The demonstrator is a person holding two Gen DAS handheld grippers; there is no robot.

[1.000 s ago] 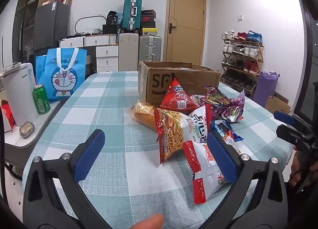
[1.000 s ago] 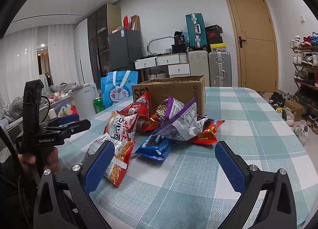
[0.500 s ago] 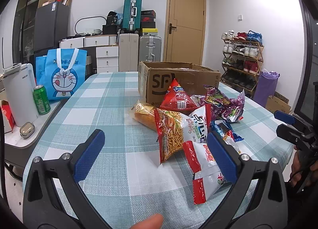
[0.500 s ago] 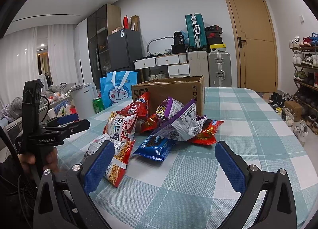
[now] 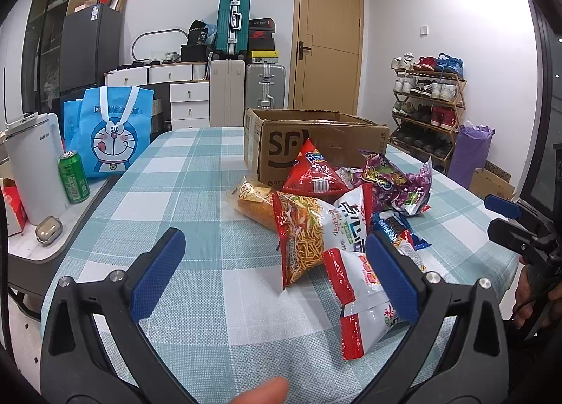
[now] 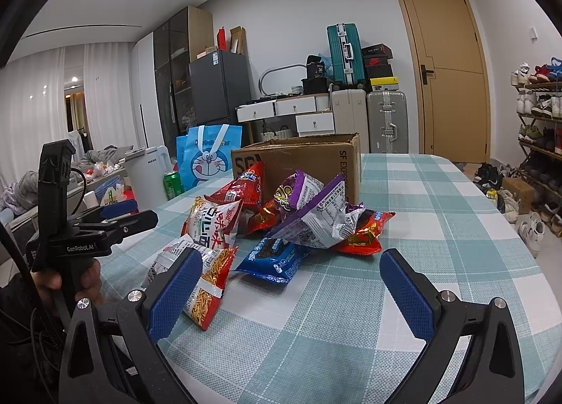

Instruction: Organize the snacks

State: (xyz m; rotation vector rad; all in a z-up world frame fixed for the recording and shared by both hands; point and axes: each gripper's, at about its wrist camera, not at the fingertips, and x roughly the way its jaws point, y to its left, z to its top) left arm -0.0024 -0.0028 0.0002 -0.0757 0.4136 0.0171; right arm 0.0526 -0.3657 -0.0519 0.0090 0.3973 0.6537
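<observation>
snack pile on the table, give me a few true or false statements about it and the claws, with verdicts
1. The left claw is shut on a snack bag. False: its jaws are wide open and hold nothing.
2. The cardboard box stands behind the snack pile on the checked tablecloth. True.
3. The blue snack packet lies at the near edge of the pile in the right wrist view. True.
4. The green can stands inside the cardboard box. False: it stands on a side surface beside the table, next to a white appliance.
5. The right claw is open and empty. True.
</observation>
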